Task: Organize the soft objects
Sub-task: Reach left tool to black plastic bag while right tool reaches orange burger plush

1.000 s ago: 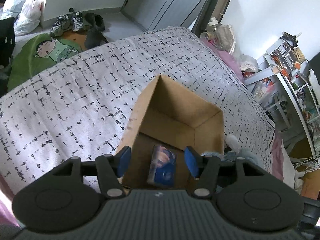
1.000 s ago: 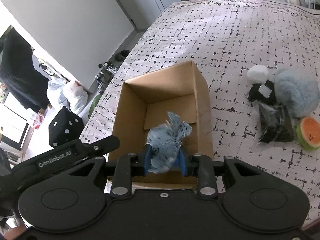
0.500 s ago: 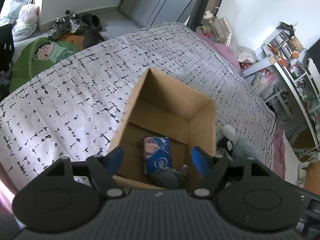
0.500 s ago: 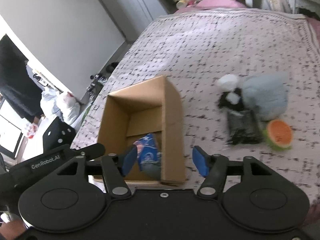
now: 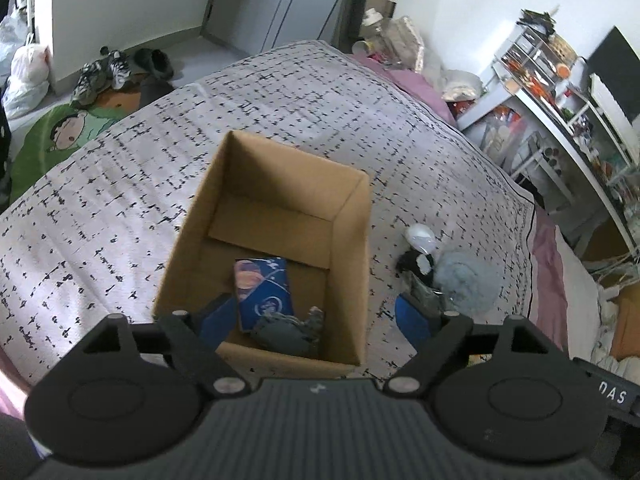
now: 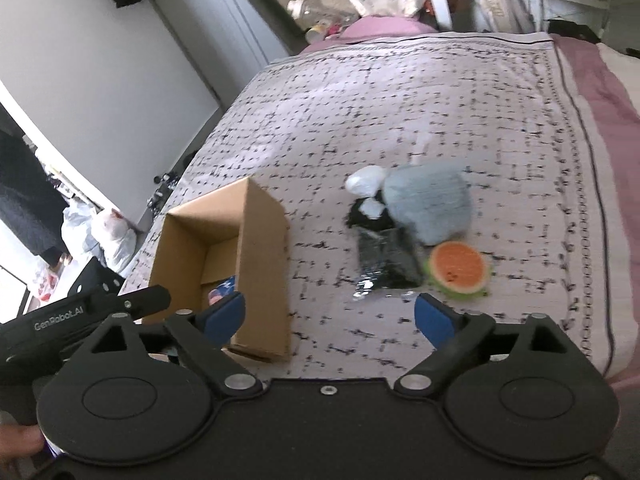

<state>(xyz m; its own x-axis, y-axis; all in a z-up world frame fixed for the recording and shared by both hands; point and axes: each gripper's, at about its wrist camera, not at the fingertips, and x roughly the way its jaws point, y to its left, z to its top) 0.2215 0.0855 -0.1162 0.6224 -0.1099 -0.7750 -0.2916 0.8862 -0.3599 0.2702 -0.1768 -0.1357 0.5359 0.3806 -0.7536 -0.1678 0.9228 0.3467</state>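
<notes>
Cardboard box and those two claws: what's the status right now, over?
Left gripper open, right gripper open, both empty. Cardboard box holds blue pack and grey toy. Watermelon plush waits outside.

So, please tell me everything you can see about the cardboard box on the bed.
The cardboard box is plain brown corrugated card, rectangular, open at the top, with inner flaps folded down against its walls. It stands upright on the patterned bedspread. Inside lie a blue printed packet and, at the near wall, a grey-blue soft item. Neither gripper touches the box; the pile of soft things lies apart, to its right.
</notes>
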